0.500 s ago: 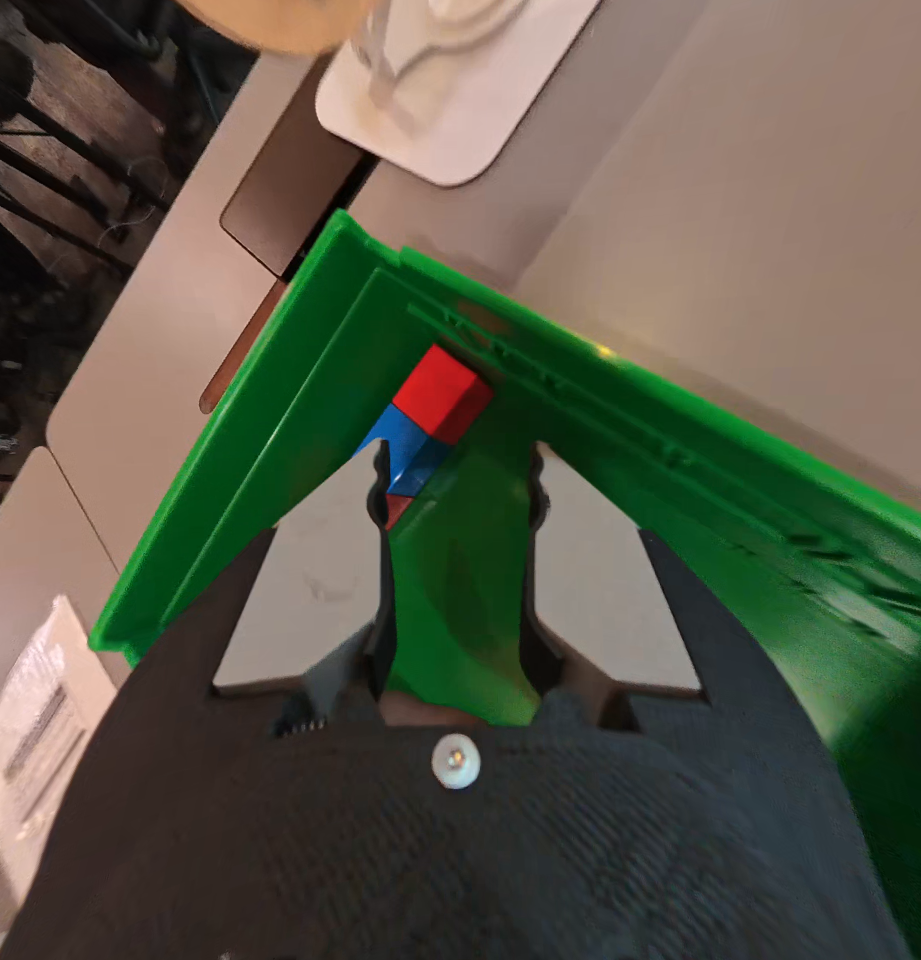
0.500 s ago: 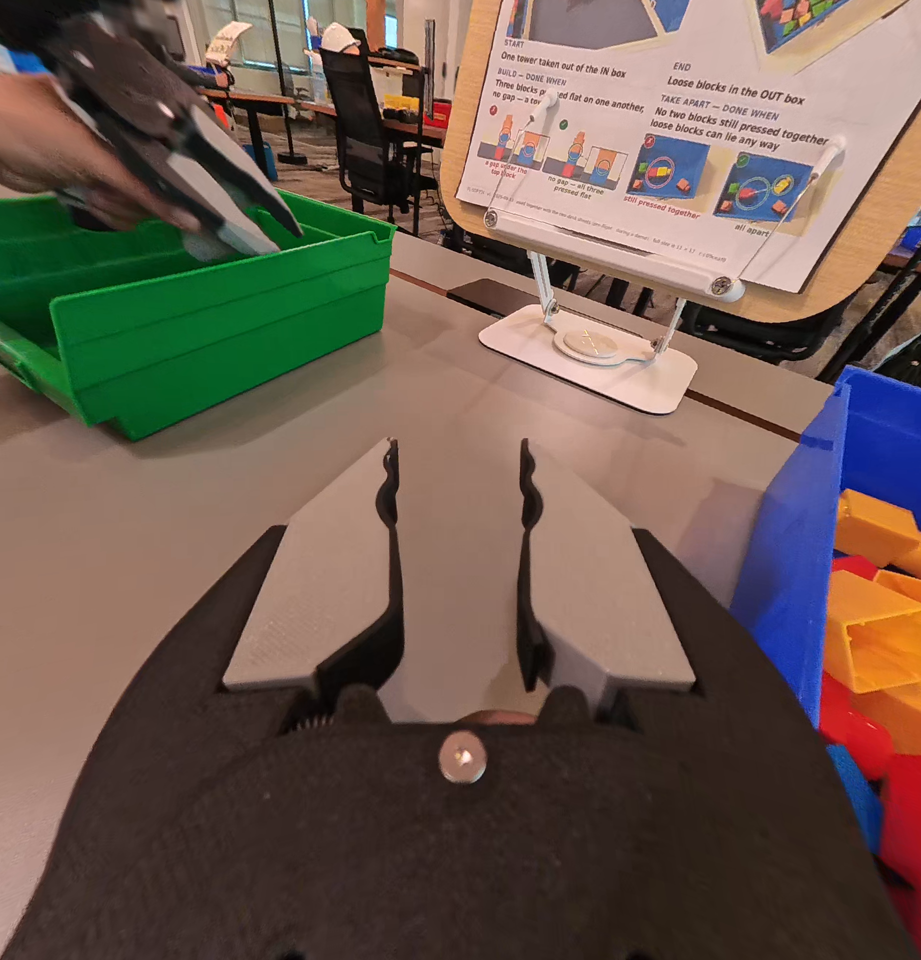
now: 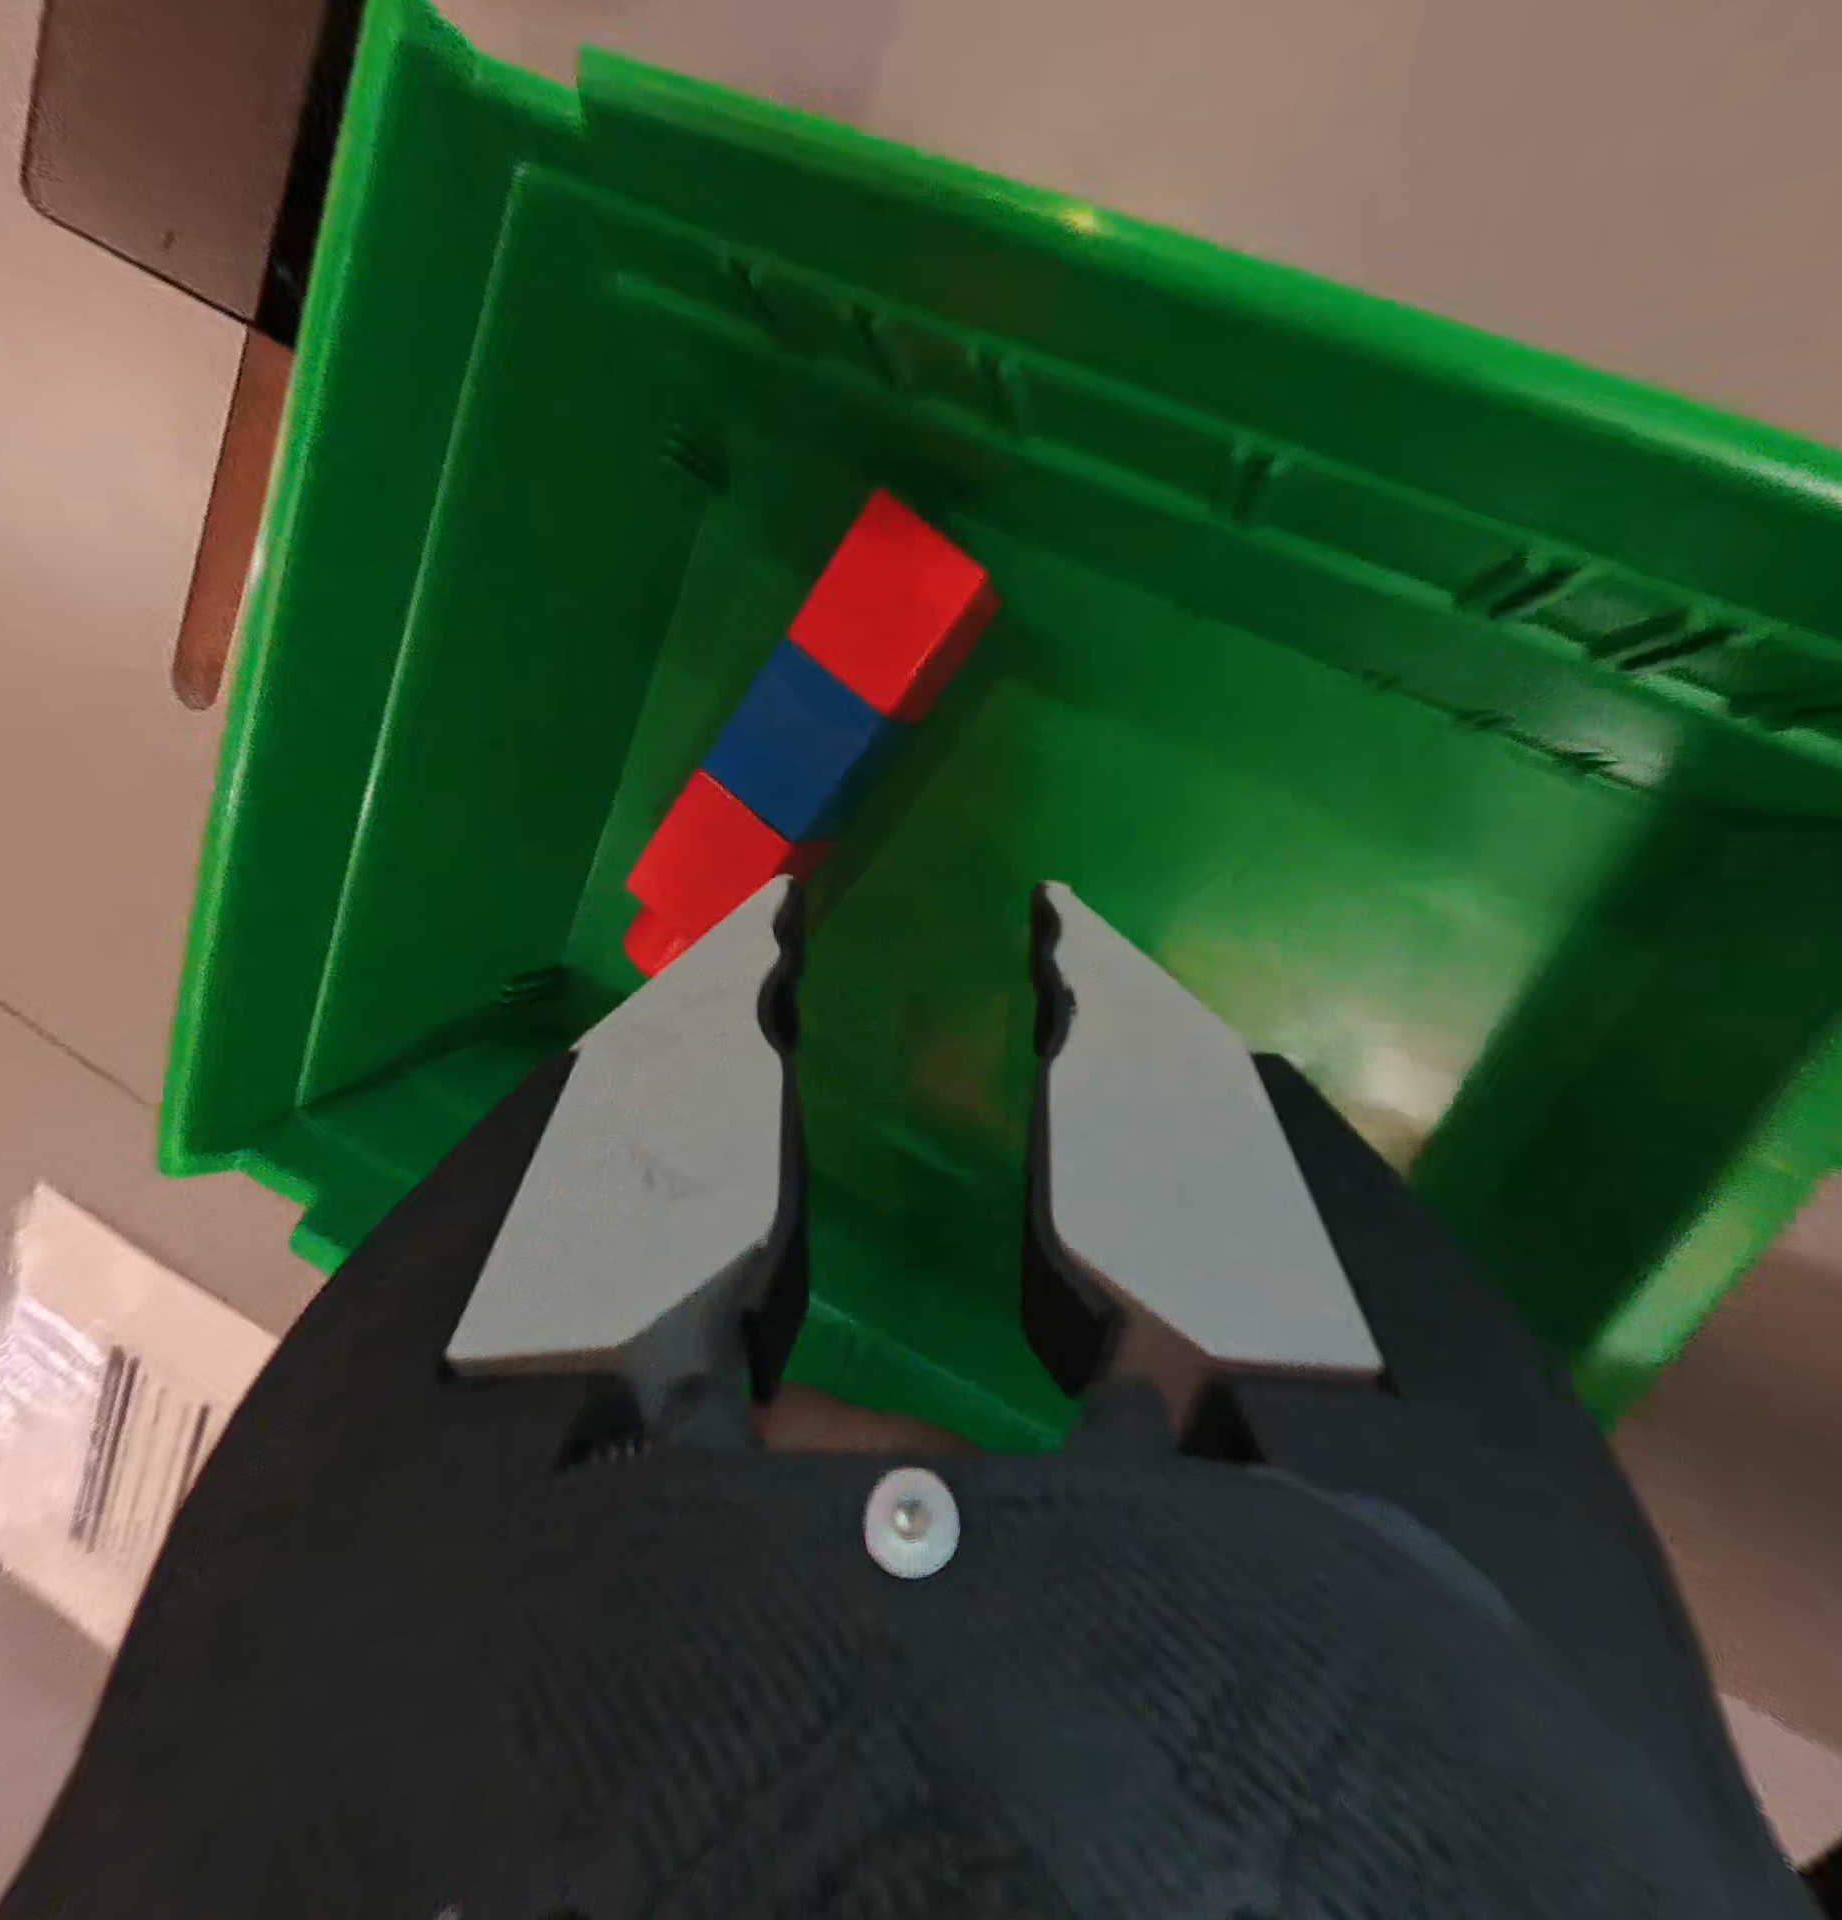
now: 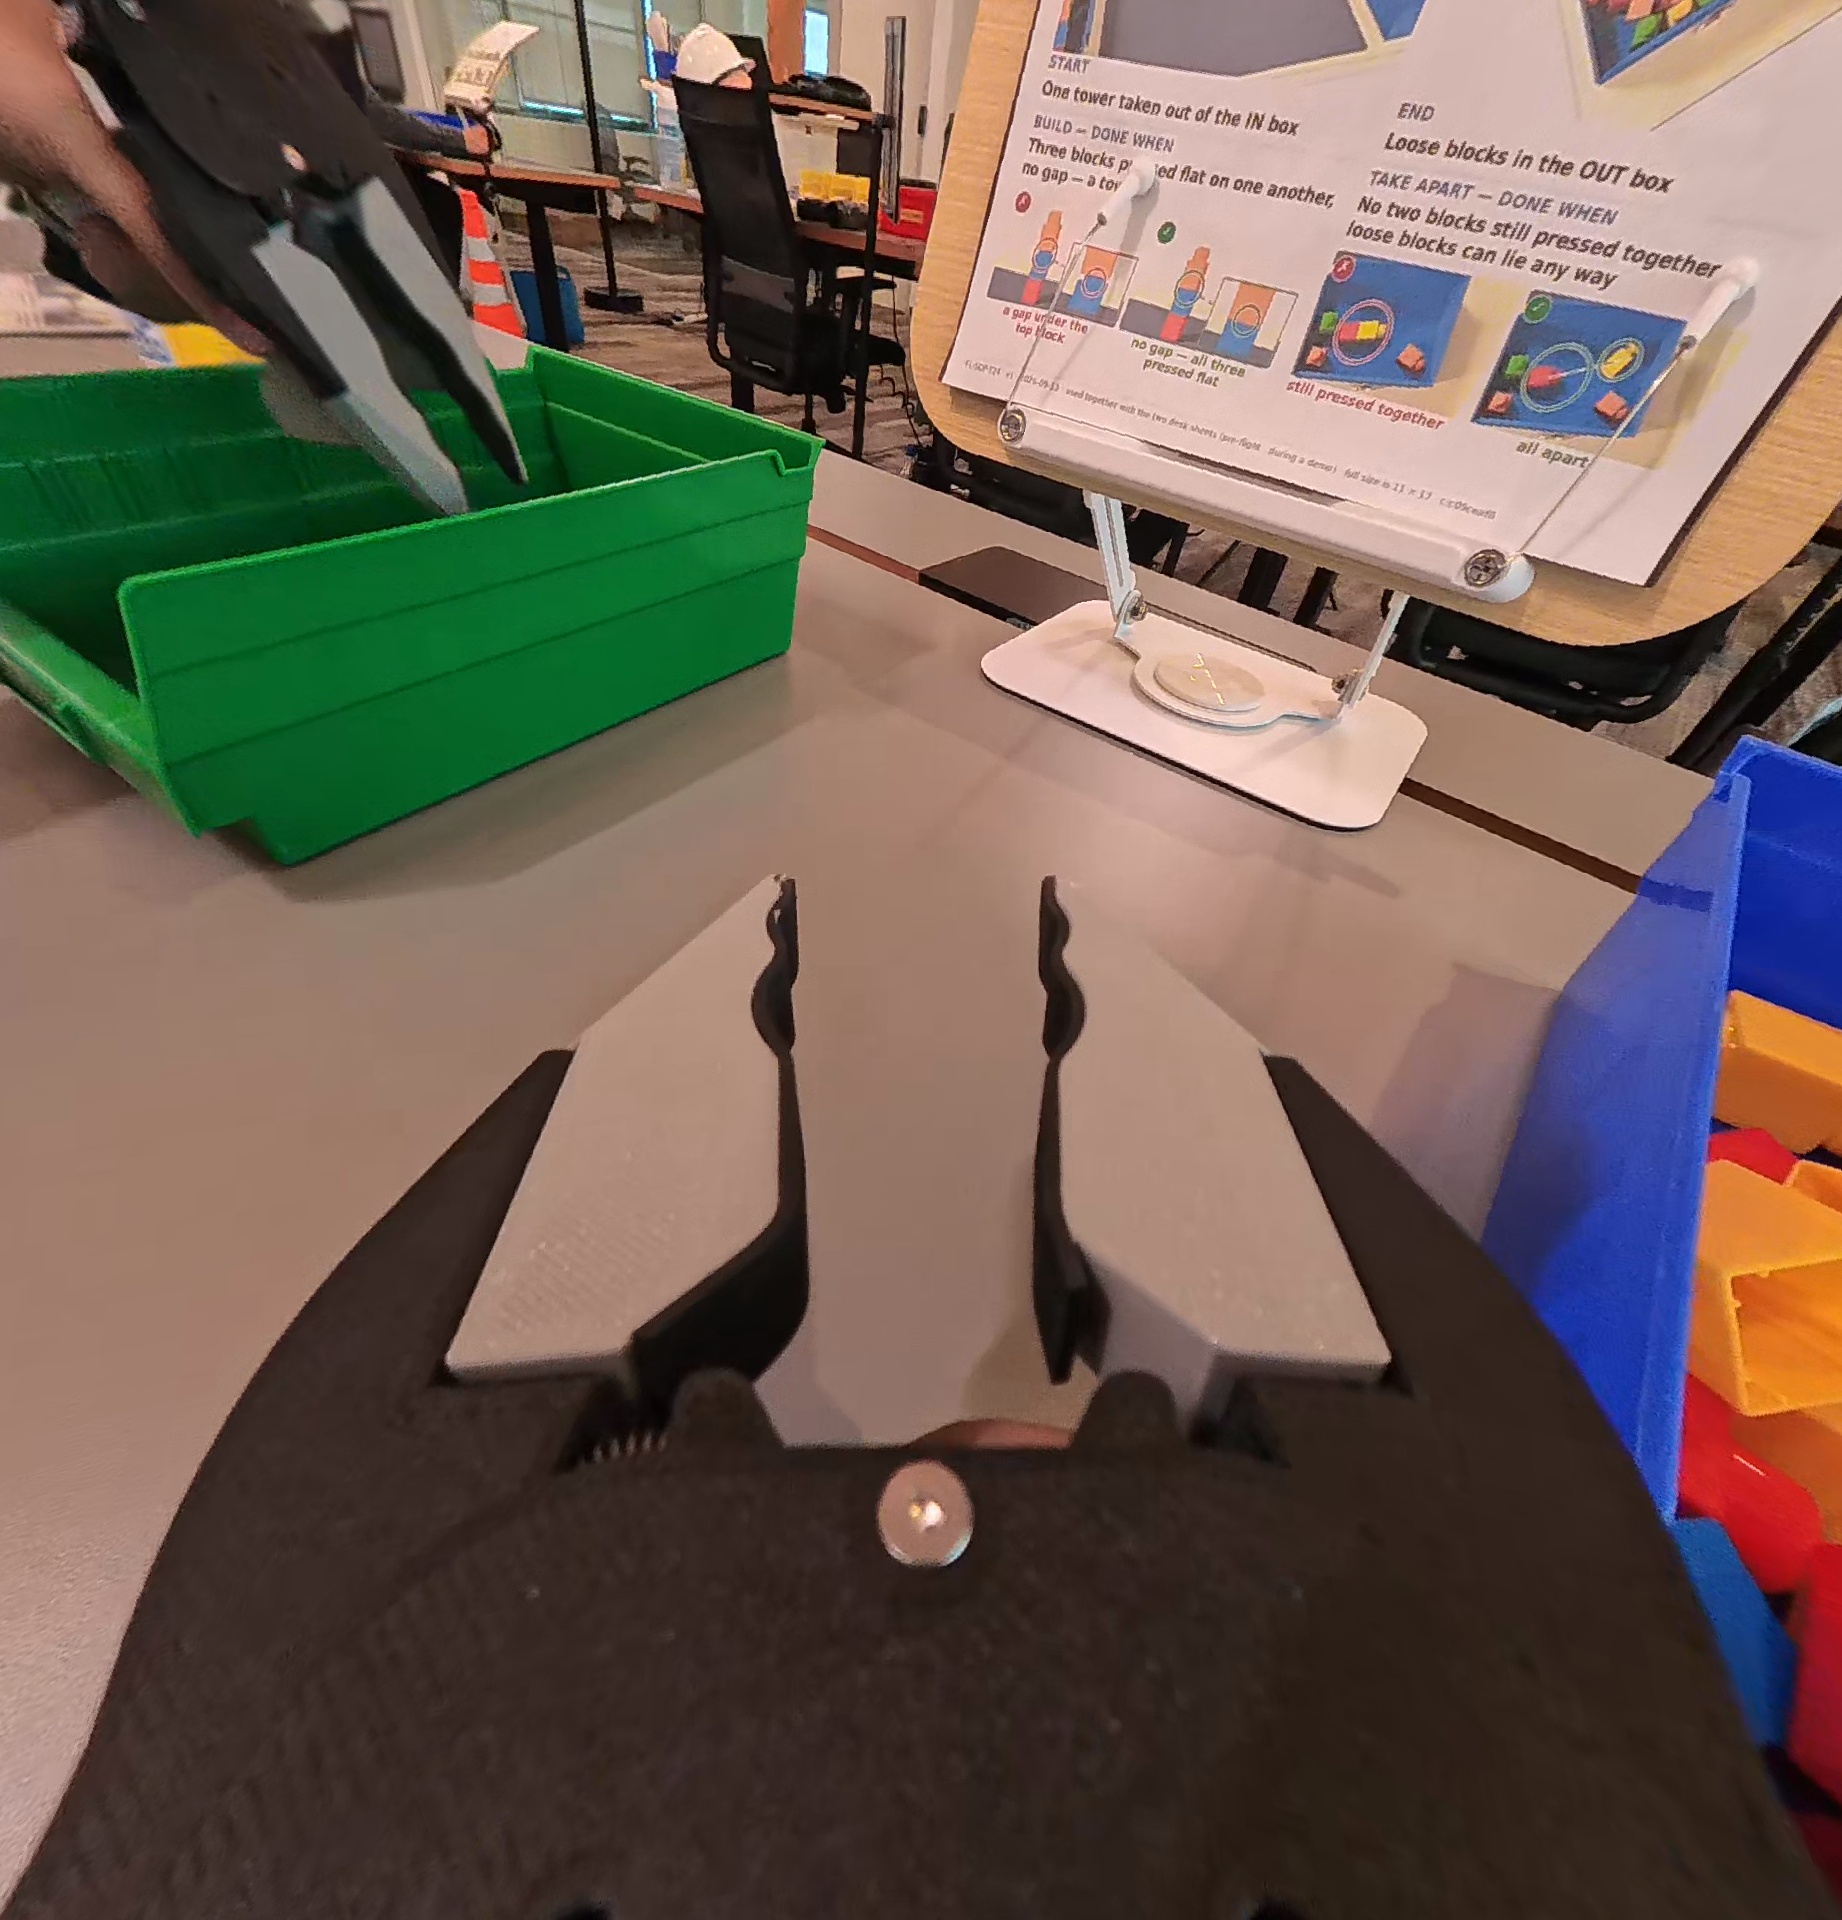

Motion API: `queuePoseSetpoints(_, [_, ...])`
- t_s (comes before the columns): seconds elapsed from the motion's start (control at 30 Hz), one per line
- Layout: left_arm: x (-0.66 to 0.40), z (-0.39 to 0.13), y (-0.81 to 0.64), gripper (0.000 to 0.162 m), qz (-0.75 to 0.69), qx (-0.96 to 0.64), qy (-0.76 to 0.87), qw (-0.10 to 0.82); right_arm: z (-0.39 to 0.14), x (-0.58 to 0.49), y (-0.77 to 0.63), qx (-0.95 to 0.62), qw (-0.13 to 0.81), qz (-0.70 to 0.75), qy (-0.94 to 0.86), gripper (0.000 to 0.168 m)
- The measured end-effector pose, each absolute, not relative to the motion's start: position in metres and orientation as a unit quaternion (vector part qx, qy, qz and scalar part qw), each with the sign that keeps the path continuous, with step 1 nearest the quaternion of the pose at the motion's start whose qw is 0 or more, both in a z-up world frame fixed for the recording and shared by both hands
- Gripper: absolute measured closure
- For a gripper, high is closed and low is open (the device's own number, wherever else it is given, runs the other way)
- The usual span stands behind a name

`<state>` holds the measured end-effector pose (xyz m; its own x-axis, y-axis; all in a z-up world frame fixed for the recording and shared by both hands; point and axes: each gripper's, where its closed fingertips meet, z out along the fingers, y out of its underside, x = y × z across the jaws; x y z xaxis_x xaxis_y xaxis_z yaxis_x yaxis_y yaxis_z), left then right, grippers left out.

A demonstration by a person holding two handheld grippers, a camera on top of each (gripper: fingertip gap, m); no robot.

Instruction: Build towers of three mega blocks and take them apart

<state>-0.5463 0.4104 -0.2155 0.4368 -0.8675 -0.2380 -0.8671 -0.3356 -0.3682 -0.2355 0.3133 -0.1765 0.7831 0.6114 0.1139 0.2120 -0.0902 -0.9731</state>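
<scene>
A tower of three blocks, red, blue, red (image 3: 808,727), lies on its side in a green bin (image 3: 1312,831), near the bin's left inner wall. My left gripper (image 3: 912,904) is open and empty, pointing down into the bin, its left fingertip just over the tower's near red end. In the right wrist view the left gripper (image 4: 481,488) reaches into the green bin (image 4: 460,665) at the left. My right gripper (image 4: 912,894) is open and empty, low over the bare grey table (image 4: 584,935). A blue bin (image 4: 1613,1143) with loose yellow, red and blue blocks (image 4: 1790,1299) stands at the right.
A white stand (image 4: 1208,707) holding an instruction board (image 4: 1416,260) sits at the table's far side. A paper sheet with a barcode (image 3: 96,1403) lies left of the green bin. Office chairs and tables are beyond. About 35 cm separates my left fingertips from my right.
My left gripper has swung over and deeper into the green bin, so the whole block tower now shows. The right gripper has stayed still.
</scene>
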Motion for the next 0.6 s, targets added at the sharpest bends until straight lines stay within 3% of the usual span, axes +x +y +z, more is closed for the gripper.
queuePoseSetpoints(0.2, [-0.544,-0.218,0.421,0.107,0.096,-0.762,0.566,0.299,-0.178,-0.233,0.311,-0.725,0.604,0.195,-0.269,0.125])
queuePoseSetpoints(0.6, [-0.525,-0.256,0.453,0.087,0.143,-0.732,0.635,0.199,-0.167,-0.220,0.311,-0.716,0.600,0.281,-0.220,0.125])
